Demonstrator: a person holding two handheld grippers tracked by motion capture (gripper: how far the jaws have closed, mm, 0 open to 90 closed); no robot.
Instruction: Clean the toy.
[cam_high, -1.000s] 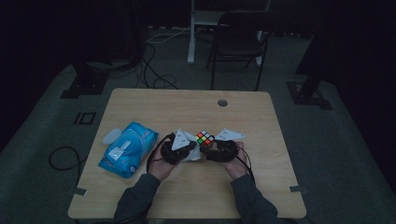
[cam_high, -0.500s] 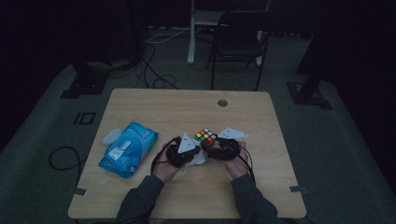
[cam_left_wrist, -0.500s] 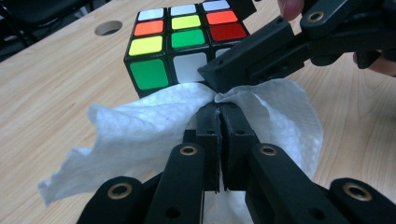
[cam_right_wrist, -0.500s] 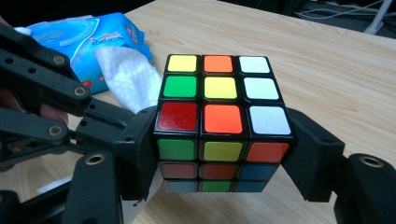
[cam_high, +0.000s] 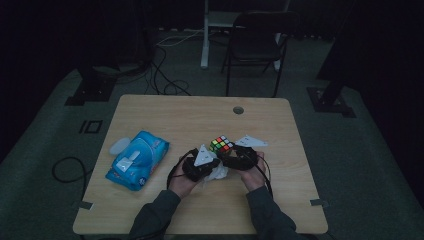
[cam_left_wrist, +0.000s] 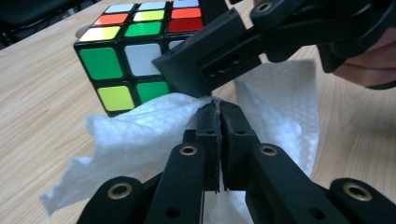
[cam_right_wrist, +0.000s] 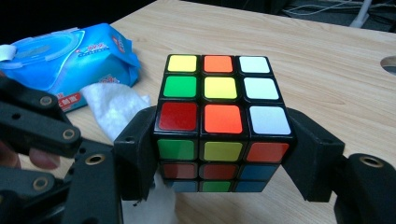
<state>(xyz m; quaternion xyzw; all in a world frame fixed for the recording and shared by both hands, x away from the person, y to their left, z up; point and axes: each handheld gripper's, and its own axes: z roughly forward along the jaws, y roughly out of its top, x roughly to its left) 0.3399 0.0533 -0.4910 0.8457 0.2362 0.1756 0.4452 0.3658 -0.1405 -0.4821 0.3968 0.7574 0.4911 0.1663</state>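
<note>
Right gripper view: right tool (cam_right_wrist: 219, 154) clamps puzzle cube (cam_right_wrist: 222, 119) by both sides, above table (cam_right_wrist: 327, 60). Left tool (cam_left_wrist: 218, 109) pressed together, pinching white wipe (cam_left_wrist: 140, 135) beside cube. Blue wipes pack (cam_right_wrist: 79, 44) nearby.

Your high view is very dim: the room around the bench (cam_high: 165, 117) falls to near black, and colours there read muted and grainy. Your 2 gripper views are far brighter, lit from close by. In them the cube (cam_right_wrist: 219, 119) is sharp with soft glare on its stickers, while the nearest claw links blur slightly.
</note>
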